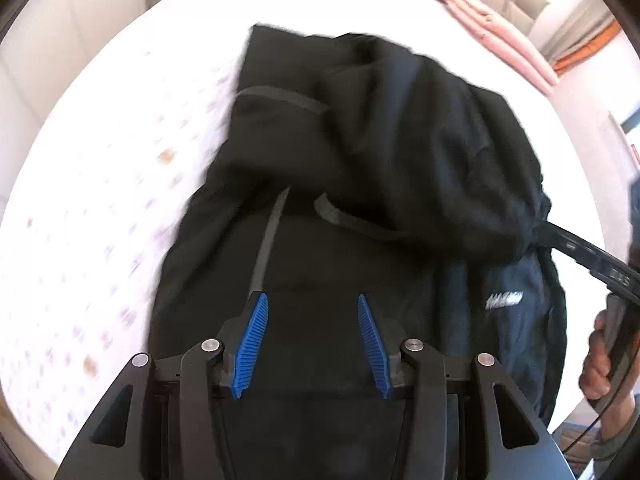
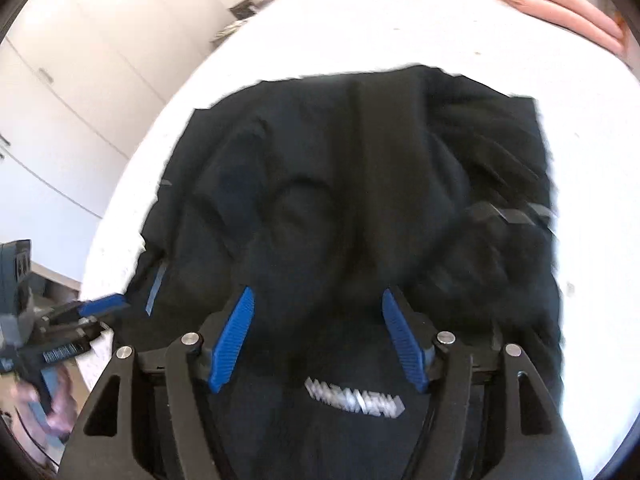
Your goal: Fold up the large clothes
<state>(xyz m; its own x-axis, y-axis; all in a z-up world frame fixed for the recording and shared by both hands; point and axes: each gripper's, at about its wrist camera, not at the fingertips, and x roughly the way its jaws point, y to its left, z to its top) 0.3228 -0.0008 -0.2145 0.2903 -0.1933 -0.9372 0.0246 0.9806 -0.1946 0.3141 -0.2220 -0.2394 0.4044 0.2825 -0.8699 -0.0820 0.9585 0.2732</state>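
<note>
Left tongs (image 1: 312, 300): blue pads spread, nothing between them, hovering over the black jacket (image 1: 360, 160). No cloth pinched. Right tongs (image 2: 318, 296): pads spread wider, also released, pointing down at the same jacket (image 2: 340, 180), cloth below them but not clamped.

Jacket lies on the bed (image 1: 100, 180), bunched and partly folded over itself. Its far edge sits well short of the bed's far edge; its near part runs under both my tongs towards the near edge. A white logo (image 2: 354, 398) shows on the fabric just below my right tongs; in the left view that logo (image 1: 504, 300) is off to the right. A dark zipper strip (image 1: 266, 240) runs up from my left pad.

Bed sheet is white with small faint dots. A pink folded blanket (image 2: 560, 4) sits at the far right corner of the bed. White cupboards (image 2: 80, 60) stand beyond the bed's left edge.
</note>
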